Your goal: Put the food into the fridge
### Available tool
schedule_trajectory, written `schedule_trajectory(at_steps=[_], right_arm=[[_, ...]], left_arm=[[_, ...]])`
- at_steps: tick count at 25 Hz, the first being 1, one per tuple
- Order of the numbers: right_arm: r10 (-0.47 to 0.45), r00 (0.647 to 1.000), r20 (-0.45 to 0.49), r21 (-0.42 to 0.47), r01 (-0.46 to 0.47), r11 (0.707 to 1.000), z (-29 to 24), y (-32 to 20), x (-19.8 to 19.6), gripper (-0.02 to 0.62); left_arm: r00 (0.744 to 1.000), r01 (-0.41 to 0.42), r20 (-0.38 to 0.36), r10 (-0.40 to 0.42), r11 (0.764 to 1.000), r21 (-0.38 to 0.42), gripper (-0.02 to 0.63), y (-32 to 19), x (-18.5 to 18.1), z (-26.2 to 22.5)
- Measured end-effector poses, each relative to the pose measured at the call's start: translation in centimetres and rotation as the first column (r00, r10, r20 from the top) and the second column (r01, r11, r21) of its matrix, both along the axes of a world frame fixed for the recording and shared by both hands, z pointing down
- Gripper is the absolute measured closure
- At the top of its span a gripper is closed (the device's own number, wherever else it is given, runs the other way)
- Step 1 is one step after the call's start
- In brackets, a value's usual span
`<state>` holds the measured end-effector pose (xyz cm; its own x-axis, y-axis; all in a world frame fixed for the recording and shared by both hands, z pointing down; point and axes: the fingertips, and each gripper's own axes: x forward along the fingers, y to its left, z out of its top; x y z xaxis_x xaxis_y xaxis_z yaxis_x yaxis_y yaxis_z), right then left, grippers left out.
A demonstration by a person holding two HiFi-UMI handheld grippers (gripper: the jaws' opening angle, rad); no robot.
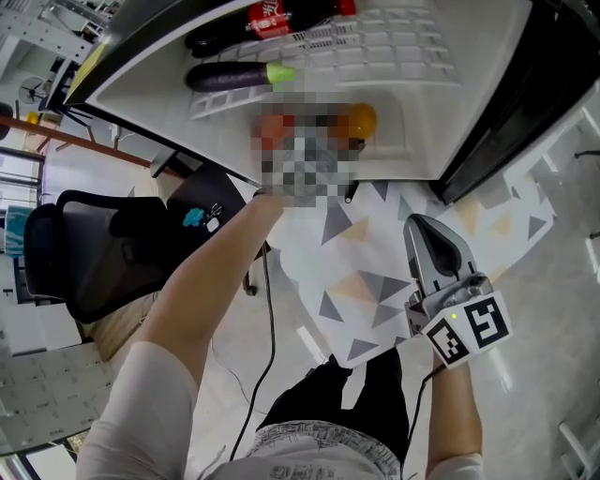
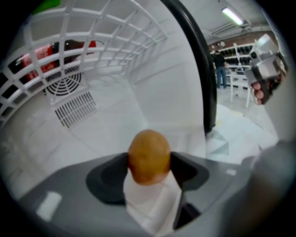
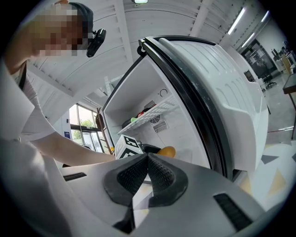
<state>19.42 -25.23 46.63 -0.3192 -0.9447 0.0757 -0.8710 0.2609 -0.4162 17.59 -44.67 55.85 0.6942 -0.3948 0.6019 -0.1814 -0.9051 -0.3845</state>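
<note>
So the left hand-held gripper [image 2: 149, 172] is pinching the orange-brown food [image 2: 149, 155] between its jaws, inside the open fridge [image 1: 412, 56] and under the white wire shelf [image 2: 115, 28]. Can't really tell if the food touches the fridge floor. On that shelf there's an eggplant [image 1: 230, 75] and a cola bottle [image 1: 281, 14]. The right hand-held gripper [image 3: 148, 157] hangs outside by the fridge door, jaws pressed together with nothing in them.

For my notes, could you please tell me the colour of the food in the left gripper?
The food is orange-brown, clearest in the left gripper view.
</note>
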Motion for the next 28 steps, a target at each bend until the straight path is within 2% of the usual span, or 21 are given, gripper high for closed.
schedule_trajectory(at_steps=[12,21,28], right_arm=[[0.007,1.0,-0.005,-0.019,-0.007,1.0,0.3,0.2,0.8,0.594],[0.012,1.0,-0.008,-0.03,-0.012,0.999,0.5,0.0,1.0,0.594],[0.004,1.0,-0.015,-0.032,-0.005,0.999,0.1,-0.1,0.2,0.594]], left_arm=[[0.998,0.024,0.066,-0.024,1.0,0.001,0.307,-1.4,0.9,1.8],[0.998,0.023,0.066,-0.022,1.0,-0.007,0.304,-1.5,1.0,2.1],[0.995,0.007,0.103,-0.003,0.999,-0.031,0.247,-1.2,0.7,2.7]])
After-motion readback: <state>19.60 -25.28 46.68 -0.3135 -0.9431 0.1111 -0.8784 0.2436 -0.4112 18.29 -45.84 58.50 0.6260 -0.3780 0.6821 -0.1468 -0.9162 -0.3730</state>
